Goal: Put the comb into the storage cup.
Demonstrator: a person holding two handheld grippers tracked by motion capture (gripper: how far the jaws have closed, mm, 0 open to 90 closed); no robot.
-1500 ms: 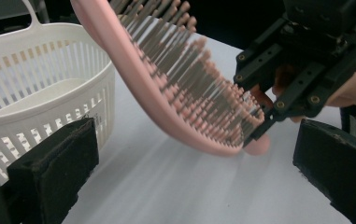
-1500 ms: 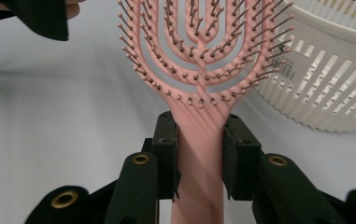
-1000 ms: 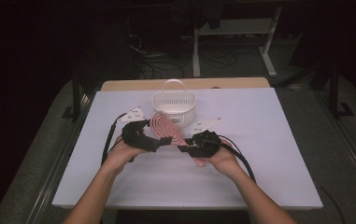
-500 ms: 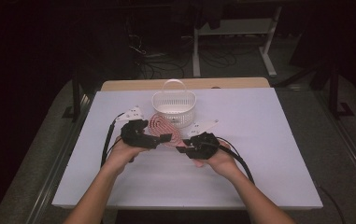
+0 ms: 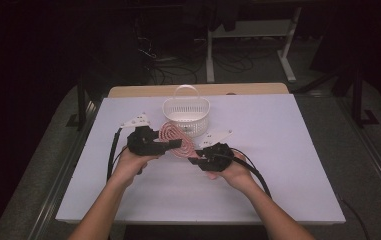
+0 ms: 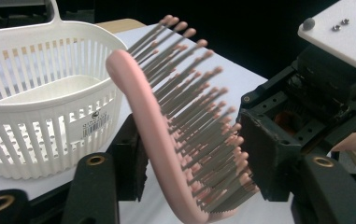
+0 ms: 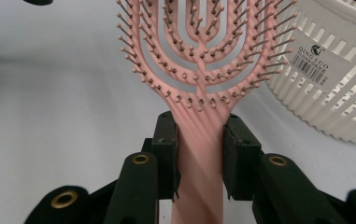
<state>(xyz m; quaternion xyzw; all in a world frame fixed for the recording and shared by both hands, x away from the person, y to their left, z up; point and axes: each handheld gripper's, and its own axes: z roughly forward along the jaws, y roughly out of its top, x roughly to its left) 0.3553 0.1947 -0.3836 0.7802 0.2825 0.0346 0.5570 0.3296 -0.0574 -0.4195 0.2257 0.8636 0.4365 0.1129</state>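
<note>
Since a second ago, the left gripper point(image 5: 175, 144) has just been closing its jaws around the brush point(image 6: 175, 126) head.

Its left pad backs the pink spine and its right pad meets the bristle tips; a firm pinch I cannot tell. The right gripper point(image 5: 194, 160) pinches the handle between both pads, head rising beyond them. Just beyond the brush stands the basket point(image 5: 186, 116), rim almost touching; bare table point(image 5: 288, 150) lies open outside both grippers.

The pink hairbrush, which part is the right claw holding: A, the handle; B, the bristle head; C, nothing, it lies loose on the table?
A: in the right gripper view the right claw presses both sides of the hairbrush handle, just below the bristle head.
</note>
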